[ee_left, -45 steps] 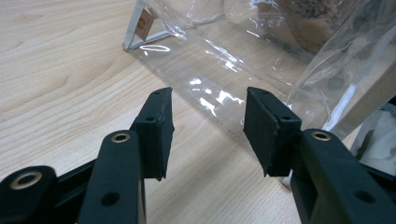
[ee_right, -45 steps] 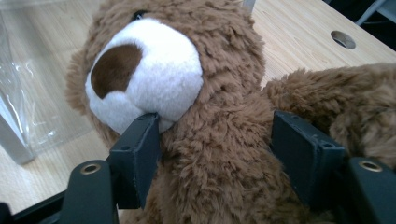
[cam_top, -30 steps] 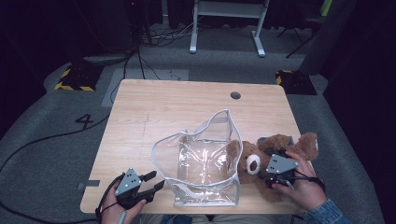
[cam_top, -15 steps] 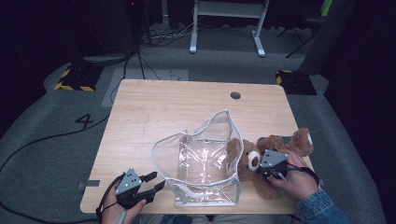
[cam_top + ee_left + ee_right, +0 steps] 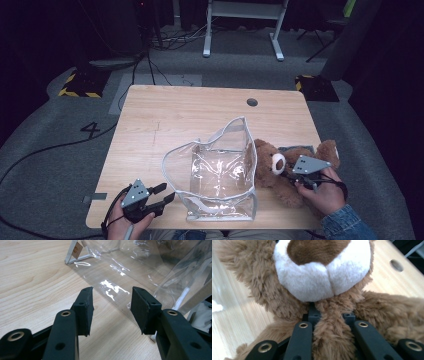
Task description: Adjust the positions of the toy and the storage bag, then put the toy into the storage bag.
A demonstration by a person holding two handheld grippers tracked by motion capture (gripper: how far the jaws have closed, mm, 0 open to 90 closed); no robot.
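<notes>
Plush teddy bear (image 5: 285, 172) lying at right side of wooden table (image 5: 200, 115), head just beside right wall of clear plastic bag (image 5: 217, 175). Soft, light, compressible; fur gives good friction, no breakage risk, but limbs and head prob. flop once lifted. Right gripper (image 5: 294, 176) clamped on bear: right gripper view shows jaws just closed in, a fold of fur below white muzzle (image 5: 322, 272) pinched between them. Hold at neck/chest judged sound, near body centre, head likely to droop fwd. Left gripper (image 5: 162, 192) resting near front-left table edge, jaws about half open, nothing between pads (image 5: 86, 307); bag's lower wall just ahead in left gripper view, not touched. Bag thin, floppy, slippery film w/ white trim; mouth gaping upward, rim sagging and uneven. Obstacles: bag's near wall and raised right rim stand between bear and opening, so bear prob. needs lifting over rim; unsupported bag may slide or collapse. Cable hole (image 5: 252, 102) at far side, well apart.
</notes>
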